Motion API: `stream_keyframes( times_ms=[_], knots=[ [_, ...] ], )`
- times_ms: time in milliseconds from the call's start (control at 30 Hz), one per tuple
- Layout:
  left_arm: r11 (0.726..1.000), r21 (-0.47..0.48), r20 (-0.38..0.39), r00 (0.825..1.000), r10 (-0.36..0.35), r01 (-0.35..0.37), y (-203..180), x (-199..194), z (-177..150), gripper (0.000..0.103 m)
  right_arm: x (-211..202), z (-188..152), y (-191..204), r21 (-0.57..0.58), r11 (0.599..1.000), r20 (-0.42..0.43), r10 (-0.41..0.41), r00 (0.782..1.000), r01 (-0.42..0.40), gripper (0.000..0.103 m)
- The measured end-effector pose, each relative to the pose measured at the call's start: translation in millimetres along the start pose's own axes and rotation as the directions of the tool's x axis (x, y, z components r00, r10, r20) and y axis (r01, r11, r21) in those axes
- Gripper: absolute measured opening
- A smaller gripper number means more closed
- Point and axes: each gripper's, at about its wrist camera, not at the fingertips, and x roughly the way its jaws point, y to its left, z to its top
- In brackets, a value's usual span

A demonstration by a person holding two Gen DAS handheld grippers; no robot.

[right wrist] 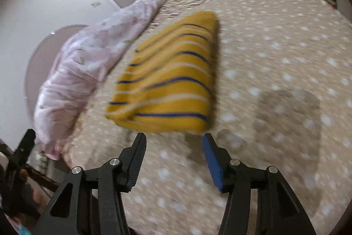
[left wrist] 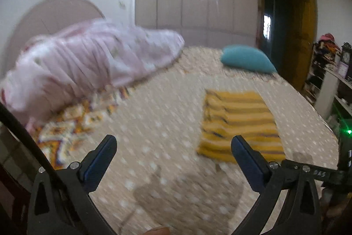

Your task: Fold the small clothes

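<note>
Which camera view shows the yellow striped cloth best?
The right wrist view. There the folded yellow striped cloth fills the middle of the picture, close ahead of the open right claw, and its blue and white stripes are readable. In the left wrist view the cloth is smaller, blurrier, and partly behind a finger.

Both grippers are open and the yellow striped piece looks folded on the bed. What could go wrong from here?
1. The right hand-held gripper sits open just short of the folded yellow striped garment; pushing forward could snag its near edge and undo the fold.
2. The pink bedding pile lies close beside the garment, so a grab there might catch the wrong fabric.
3. Both views are motion-blurred, so aiming the left hand-held gripper now is unreliable.
</note>
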Motion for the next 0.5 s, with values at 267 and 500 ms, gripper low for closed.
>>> stream_keyframes(
  times_ms=[267,500],
  knots=[
    [0.994,0.045,-0.320,0.944,-0.080,0.099,-41.3,53.9,-48.9,0.103,-18.8,-13.8,-18.5,-0.036,0.977,0.039,-0.209,0.977,0.210,0.063],
    [0.997,0.020,-0.475,0.878,-0.051,0.069,-38.7,85.1,-79.9,0.103,-4.6,-22.8,-21.8,-0.068,0.950,0.014,-0.304,0.953,0.304,0.068]
  ],
)
